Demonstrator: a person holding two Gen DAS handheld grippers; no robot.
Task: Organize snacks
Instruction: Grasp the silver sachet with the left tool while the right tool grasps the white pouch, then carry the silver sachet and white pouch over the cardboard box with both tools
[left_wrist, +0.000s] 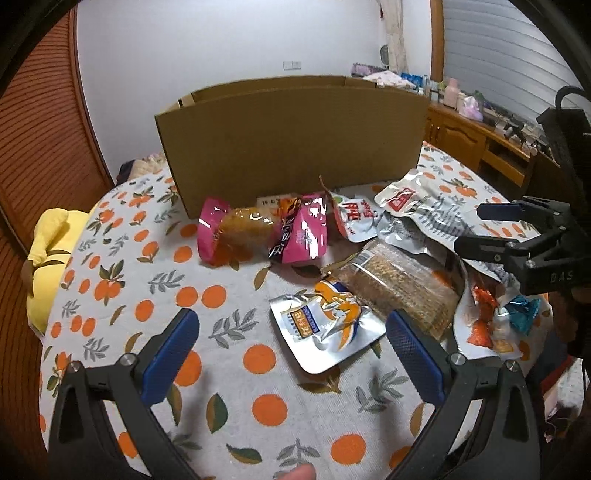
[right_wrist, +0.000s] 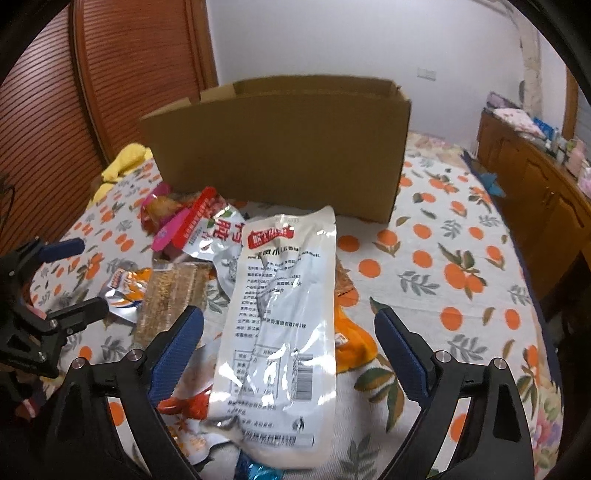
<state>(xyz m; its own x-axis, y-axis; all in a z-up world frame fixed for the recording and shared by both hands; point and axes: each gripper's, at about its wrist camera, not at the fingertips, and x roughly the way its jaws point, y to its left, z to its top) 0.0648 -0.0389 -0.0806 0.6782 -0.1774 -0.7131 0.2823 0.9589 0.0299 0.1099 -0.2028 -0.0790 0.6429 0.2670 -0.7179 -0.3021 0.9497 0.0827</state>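
Home bedroom: orange-print bedspread (left_wrist: 236, 369), yellow pillow (left_wrist: 51, 258), wooden slatted wardrobe door (right_wrist: 122, 74), wooden dresser (left_wrist: 476, 136) (cluttered with bottles), white wall (left_wrist: 221, 44).

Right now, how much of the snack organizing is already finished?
Nothing looks packed yet, though the box's inside is hidden. All visible snacks lie in front of it: the pink pack, the small foil pouch, the cracker pack and the white bag. Nothing is in hand: the left gripper is open over the cloth, and the right gripper is open around the white bag. Everything remains to move.
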